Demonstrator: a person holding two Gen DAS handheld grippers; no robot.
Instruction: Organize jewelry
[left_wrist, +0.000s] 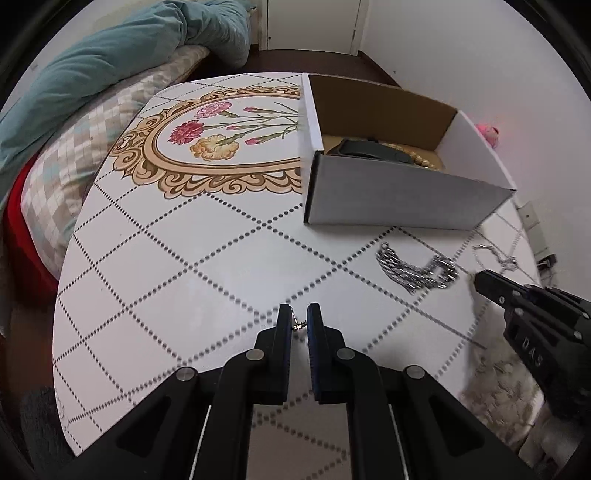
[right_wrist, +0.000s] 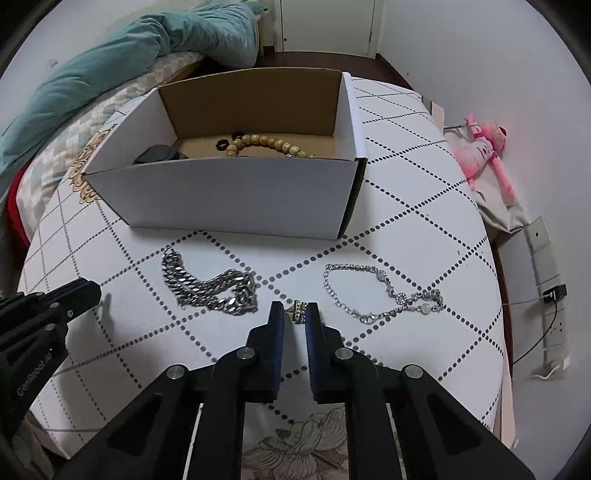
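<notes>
A white cardboard box (right_wrist: 236, 192) stands on the table and holds a wooden bead bracelet (right_wrist: 269, 142) and dark items. A chunky silver chain (right_wrist: 210, 286) lies in front of it; it also shows in the left wrist view (left_wrist: 417, 267). A thin crystal bracelet (right_wrist: 384, 291) lies to the right. My right gripper (right_wrist: 293, 314) is narrowly open around a small gold and silver ring piece (right_wrist: 300, 311) on the table. My left gripper (left_wrist: 298, 319) is narrowly open around a small earring-like piece (left_wrist: 298, 325).
The table (left_wrist: 184, 288) has a white cloth with dotted diamonds and a flower print. A bed with a teal duvet (left_wrist: 122, 55) lies at the left. A pink plush toy (right_wrist: 484, 151) and a power strip (right_wrist: 550, 291) sit by the right wall.
</notes>
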